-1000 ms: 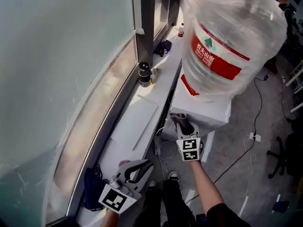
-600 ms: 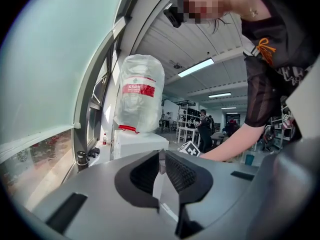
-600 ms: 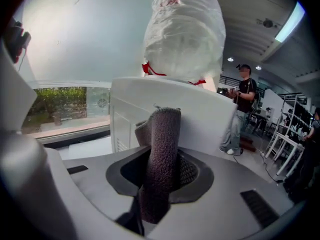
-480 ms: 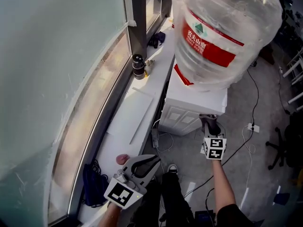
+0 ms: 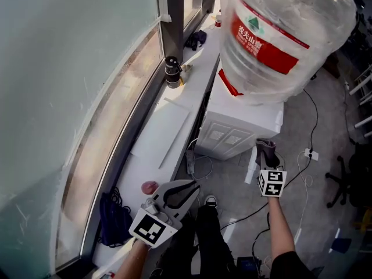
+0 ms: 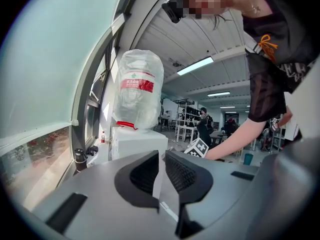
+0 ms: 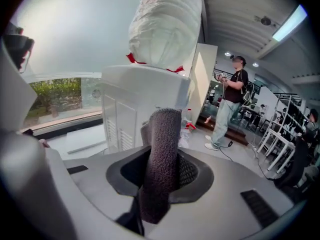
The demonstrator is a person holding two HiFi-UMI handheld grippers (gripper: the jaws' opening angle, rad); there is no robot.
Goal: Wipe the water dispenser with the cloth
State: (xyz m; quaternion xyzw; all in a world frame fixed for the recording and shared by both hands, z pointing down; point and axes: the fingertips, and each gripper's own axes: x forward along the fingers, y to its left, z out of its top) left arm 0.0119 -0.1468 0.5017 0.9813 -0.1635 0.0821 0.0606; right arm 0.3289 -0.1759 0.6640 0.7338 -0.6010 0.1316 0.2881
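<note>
The right gripper is clamping a dark grey cloth, which is standing upright between its jaws near the lower front corner of the white water dispenser; contact cannot be told. A wrapped bottle is sitting on top of the dispenser. The left gripper is hovering beside the window-ledge surface, jaws narrowed almost together and empty.

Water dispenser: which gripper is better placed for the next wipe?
Right. The right gripper is shut on the cloth, close to the water dispenser. The left gripper holds nothing and sits further back, by the window ledge.
</note>
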